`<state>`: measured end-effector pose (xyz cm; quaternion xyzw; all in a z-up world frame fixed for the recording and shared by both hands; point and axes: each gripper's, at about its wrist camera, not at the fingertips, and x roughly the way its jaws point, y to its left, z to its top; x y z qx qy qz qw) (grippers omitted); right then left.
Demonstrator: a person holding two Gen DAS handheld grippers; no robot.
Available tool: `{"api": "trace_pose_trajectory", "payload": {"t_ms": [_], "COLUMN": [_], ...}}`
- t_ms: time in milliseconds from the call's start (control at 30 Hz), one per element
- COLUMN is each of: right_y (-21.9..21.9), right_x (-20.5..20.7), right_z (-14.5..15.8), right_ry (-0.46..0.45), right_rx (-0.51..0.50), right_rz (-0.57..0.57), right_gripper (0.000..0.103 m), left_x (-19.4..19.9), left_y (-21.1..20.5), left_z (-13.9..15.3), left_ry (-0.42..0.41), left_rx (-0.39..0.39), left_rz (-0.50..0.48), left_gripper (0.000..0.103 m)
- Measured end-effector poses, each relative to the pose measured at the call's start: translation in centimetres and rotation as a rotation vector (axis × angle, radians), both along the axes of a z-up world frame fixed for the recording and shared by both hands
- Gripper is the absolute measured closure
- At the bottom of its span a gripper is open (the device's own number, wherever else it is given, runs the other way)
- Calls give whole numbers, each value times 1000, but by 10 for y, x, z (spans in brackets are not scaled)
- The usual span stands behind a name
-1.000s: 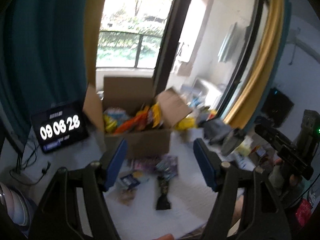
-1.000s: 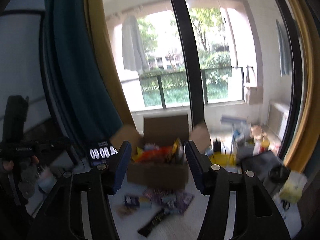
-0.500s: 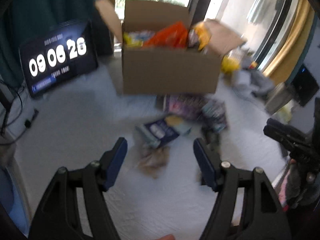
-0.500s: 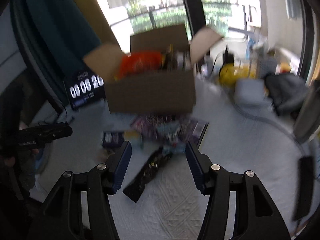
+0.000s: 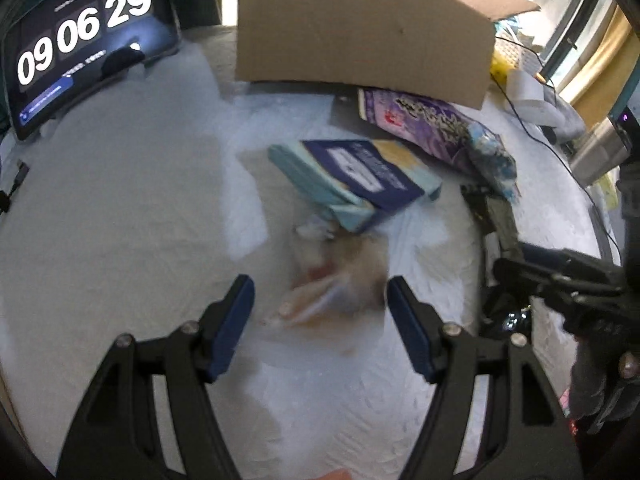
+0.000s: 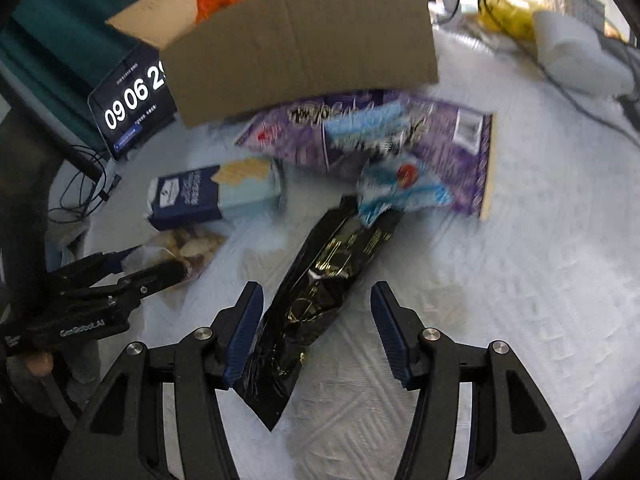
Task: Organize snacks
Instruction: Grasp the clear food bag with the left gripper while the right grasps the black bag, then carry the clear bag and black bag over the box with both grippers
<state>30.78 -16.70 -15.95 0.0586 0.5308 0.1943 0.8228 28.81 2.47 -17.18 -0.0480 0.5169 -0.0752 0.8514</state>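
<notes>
On white quilted cloth [image 6: 500, 280], long black glossy snack packet [image 6: 320, 296] between parted pads of right gripper [image 6: 316, 320], untouched, long axis slanting up-right, left gripper [image 5: 320, 312] wide apart above blurred clear nut bag [image 5: 336, 280], nothing held.

Bare tabletop [image 5: 120, 208] fills the left wrist view's left half — free passage. Cardboard box [image 5: 360, 28] blocks the top; snack packets [image 6: 352, 140] crowd the centre.

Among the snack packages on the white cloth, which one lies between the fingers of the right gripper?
The long black packet with gold print. It lies between the open right gripper fingers, while the blue box and the purple bag lie farther off, nearer the cardboard box.
</notes>
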Motion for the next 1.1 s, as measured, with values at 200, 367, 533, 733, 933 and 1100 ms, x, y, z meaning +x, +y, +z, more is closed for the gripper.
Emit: {"api": "trace_pose_trajectory", "payload": {"t_ms": [200, 367, 533, 733, 933, 1100], "right_y": [11, 14, 1, -15, -26, -35], "right_x": [-2, -10, -14, -31, -52, -61], "right_z": [-6, -9, -10, -6, 7, 26], "right_ry": [-45, -112, -107, -101, -135, -193], "right_rx": [-52, -84, -16, 17, 51, 78], "right_rz": [29, 58, 76, 104, 132, 171], "right_gripper": [44, 52, 68, 74, 75, 75], "left_x": [3, 0, -13, -46, -84, -118], "left_y": [-10, -15, -14, -15, -15, -13], "left_z": [-6, -6, -4, 11, 42, 81], "left_ry": [-30, -60, -53, -77, -140, -184], "left_rx": [17, 65, 27, -17, -48, -118], "left_rz": [-41, -54, -64, -32, 48, 137], "left_gripper": [34, 44, 55, 57, 57, 56]}}
